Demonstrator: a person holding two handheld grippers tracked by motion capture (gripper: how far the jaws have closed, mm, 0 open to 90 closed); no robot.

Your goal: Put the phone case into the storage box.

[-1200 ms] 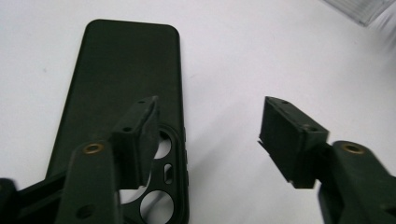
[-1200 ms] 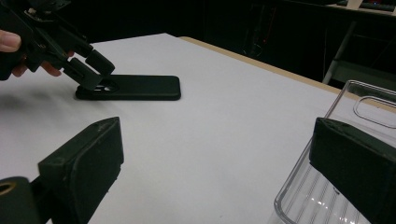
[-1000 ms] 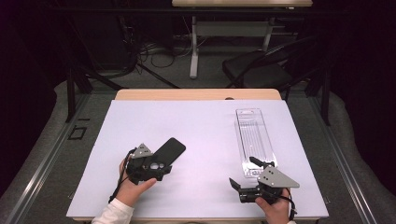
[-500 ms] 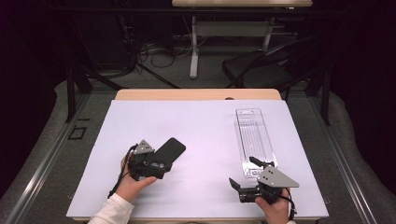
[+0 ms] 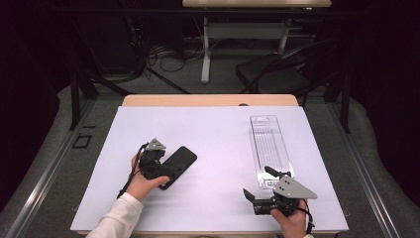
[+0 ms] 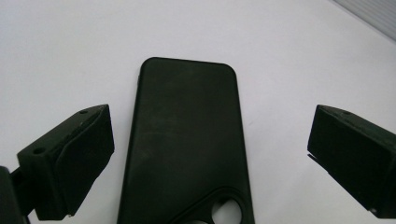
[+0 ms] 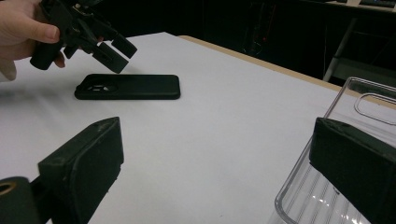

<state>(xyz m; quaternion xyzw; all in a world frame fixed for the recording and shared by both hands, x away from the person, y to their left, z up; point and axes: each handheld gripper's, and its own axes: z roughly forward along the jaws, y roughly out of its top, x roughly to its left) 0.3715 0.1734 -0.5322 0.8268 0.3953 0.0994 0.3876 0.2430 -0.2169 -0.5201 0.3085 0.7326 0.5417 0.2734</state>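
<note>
The phone case (image 5: 178, 165) is black, matte, with rounded corners and a camera cut-out at its near end (the opening shows at the bottom of the left gripper view (image 6: 187, 149)); it lies flat, back up, on the left half of the white table (image 5: 218, 134), angled so its far end points right. The left gripper (image 5: 166, 171) hovers over the case's near end with jaws spread wide and both pads clear of the case, which lies between them untouched; the jaws have just been opening. Compared with a second ago, this gripper has drawn back slightly toward the near left, and more of the case now shows beyond it; the case itself has not shifted. The right gripper (image 5: 257, 186) rests at the near right, jaws apart and empty, unmoved, just beside the near end of a clear plastic tray (image 5: 270, 144).
</note>
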